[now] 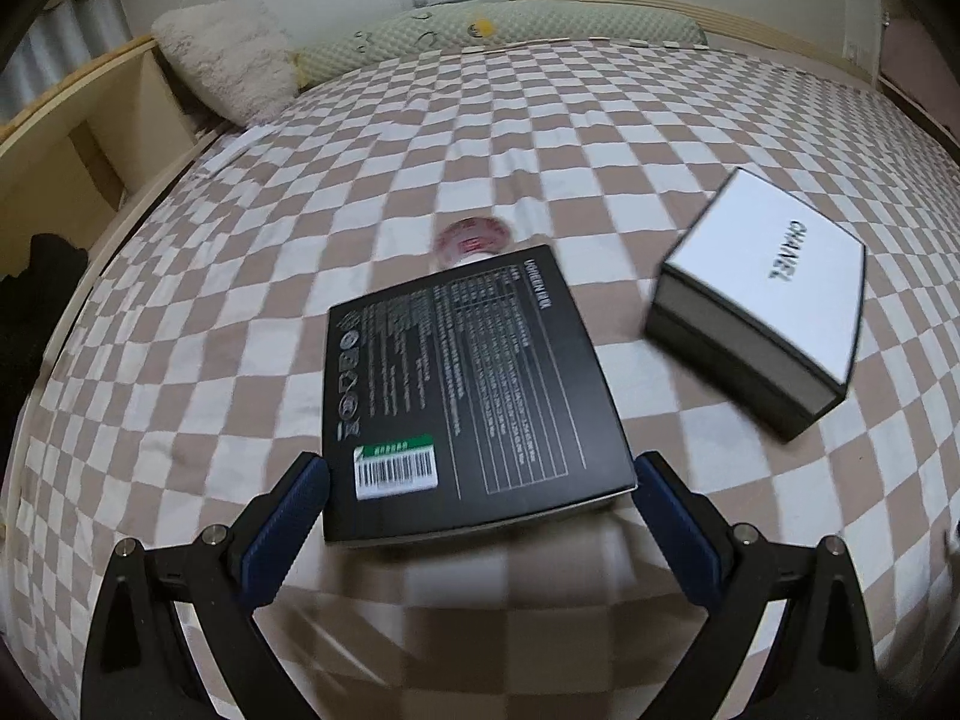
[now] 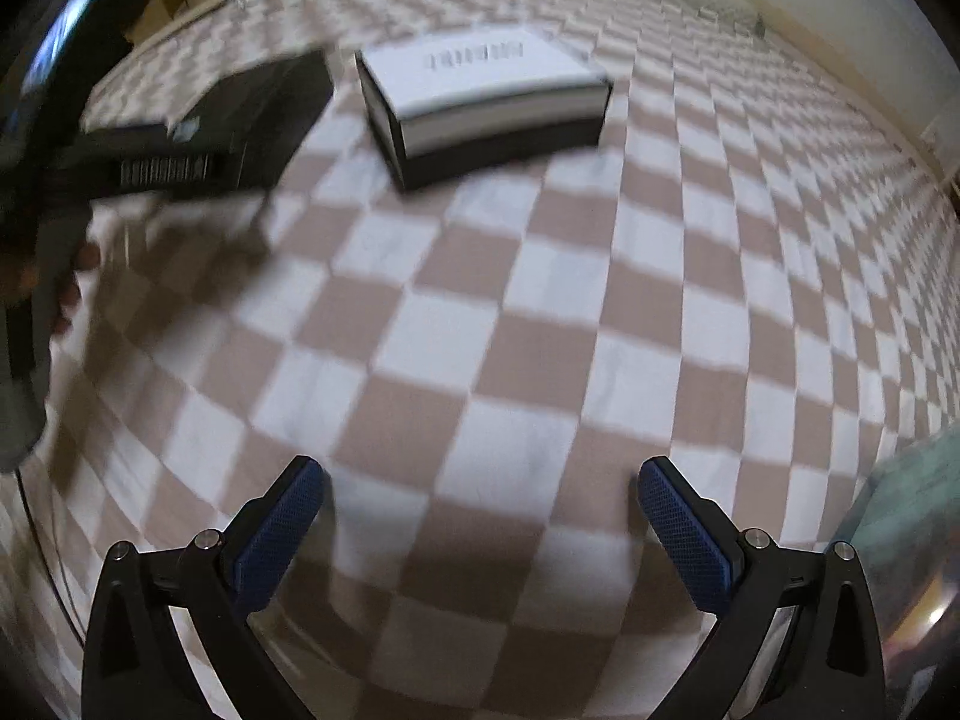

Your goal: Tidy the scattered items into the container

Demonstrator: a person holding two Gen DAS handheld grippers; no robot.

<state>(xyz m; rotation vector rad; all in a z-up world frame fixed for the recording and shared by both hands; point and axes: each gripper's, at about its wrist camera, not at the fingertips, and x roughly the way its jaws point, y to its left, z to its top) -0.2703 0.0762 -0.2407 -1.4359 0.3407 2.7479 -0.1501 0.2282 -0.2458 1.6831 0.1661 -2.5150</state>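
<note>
A flat black box (image 1: 468, 390) with white print and a barcode sticker is held between the fingers of my left gripper (image 1: 480, 489), above the checked bedspread. The same box (image 2: 240, 120) shows in the right wrist view at upper left, with the left gripper's body beside it. A white-lidded box with black sides (image 1: 762, 300) lies on the bed to the right, also in the right wrist view (image 2: 480, 102). A roll of red-printed tape (image 1: 474, 240) lies just behind the black box. My right gripper (image 2: 480, 498) is open and empty over the bedspread.
The bed (image 1: 240, 330) has a brown and white checked cover. A fluffy white pillow (image 1: 228, 66) and a long green bolster (image 1: 510, 30) lie at the head. A wooden shelf (image 1: 78, 138) stands at the left. Something clear with greenish contents (image 2: 918, 504) sits at the right edge.
</note>
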